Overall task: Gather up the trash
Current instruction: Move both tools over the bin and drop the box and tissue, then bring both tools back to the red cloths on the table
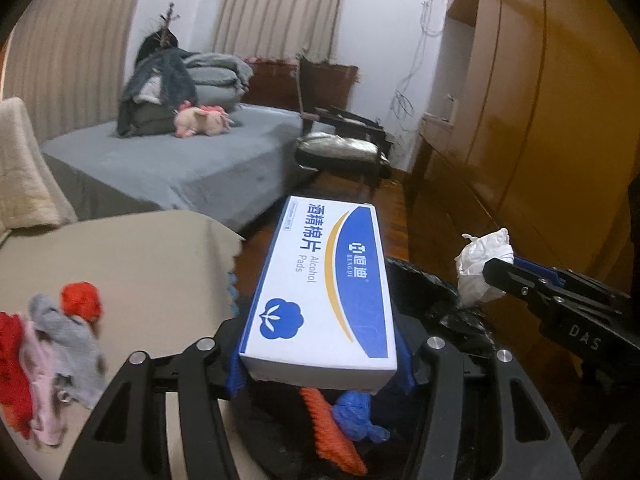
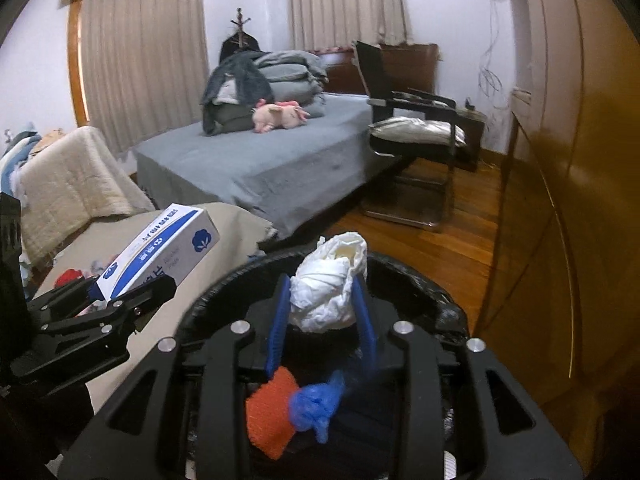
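Observation:
My left gripper (image 1: 320, 376) is shut on a white and blue alcohol pads box (image 1: 324, 292) and holds it over the black-lined trash bin (image 1: 424, 280). My right gripper (image 2: 324, 312) is shut on a crumpled white tissue wad (image 2: 328, 288) above the same bin (image 2: 420, 280). Inside the bin lie an orange cloth (image 2: 268, 412) and a crumpled blue bag (image 2: 316, 404). The right gripper with the tissue (image 1: 480, 268) shows at the right of the left wrist view. The left gripper with the box (image 2: 160, 248) shows at the left of the right wrist view.
A beige table (image 1: 140, 264) holds red, grey and pink cloth pieces (image 1: 52, 356). Behind it stand a grey bed (image 2: 260, 164) with folded bedding and a pink plush, a black chair (image 2: 416, 140) with a cushion, and a wooden wardrobe (image 2: 568, 160) on the right.

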Demonstrator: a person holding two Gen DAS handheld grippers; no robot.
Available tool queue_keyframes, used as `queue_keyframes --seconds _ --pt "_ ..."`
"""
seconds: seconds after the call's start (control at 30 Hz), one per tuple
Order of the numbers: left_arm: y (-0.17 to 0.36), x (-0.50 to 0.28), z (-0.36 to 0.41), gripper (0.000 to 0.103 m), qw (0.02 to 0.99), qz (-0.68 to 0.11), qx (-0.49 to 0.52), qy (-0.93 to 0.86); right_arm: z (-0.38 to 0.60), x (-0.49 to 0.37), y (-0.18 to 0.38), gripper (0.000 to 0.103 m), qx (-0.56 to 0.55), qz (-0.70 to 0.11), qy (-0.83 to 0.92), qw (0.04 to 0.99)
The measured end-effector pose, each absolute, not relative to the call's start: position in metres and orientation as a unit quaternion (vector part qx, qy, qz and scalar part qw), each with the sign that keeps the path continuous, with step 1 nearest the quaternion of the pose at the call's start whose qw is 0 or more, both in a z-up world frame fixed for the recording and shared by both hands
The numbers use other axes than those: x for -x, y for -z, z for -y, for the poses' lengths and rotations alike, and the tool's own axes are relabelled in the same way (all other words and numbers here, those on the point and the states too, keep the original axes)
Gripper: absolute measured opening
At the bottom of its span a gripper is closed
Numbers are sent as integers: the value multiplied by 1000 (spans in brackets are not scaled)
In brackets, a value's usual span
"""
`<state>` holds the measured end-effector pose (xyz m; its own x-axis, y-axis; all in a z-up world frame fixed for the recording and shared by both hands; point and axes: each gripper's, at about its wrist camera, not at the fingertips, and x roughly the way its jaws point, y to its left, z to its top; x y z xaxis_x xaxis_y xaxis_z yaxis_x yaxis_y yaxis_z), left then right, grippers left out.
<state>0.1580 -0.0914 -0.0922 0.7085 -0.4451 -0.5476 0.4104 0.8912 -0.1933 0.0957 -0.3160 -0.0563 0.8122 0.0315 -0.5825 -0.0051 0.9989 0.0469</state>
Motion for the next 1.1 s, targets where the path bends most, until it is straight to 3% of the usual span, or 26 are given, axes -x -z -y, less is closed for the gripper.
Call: queue_keyframes --seconds 0.07,0.1,0.13,0.2,0.27,0.33,0.57,1.1 --pt "96 -159 95 63 921 -311 27 235 322 -96 62 43 -21 -309 2 951" --pt "98 -159 96 73 918 -315 29 240 323 -95 64 46 -19 -310 7 950" --pt "100 -159 97 76 917 -317 31 241 325 -95 66 54 -18 -310 14 950" --pt "101 -158 95 78 918 -319 25 235 327 -95 68 65 -21 -310 18 950" --pt "102 -156 90 81 920 -320 23 226 327 -94 68 85 -23 -306 22 952" --pt "101 -153 82 84 923 -317 23 218 324 -92 67 94 -26 -298 22 954" --pt "90 -143 44 94 939 -300 16 169 292 -103 62 96 -33 -297 -23 954" --pt "89 -126 -85 94 961 -276 18 26 173 -146 64 97 -14 -294 -130 947"
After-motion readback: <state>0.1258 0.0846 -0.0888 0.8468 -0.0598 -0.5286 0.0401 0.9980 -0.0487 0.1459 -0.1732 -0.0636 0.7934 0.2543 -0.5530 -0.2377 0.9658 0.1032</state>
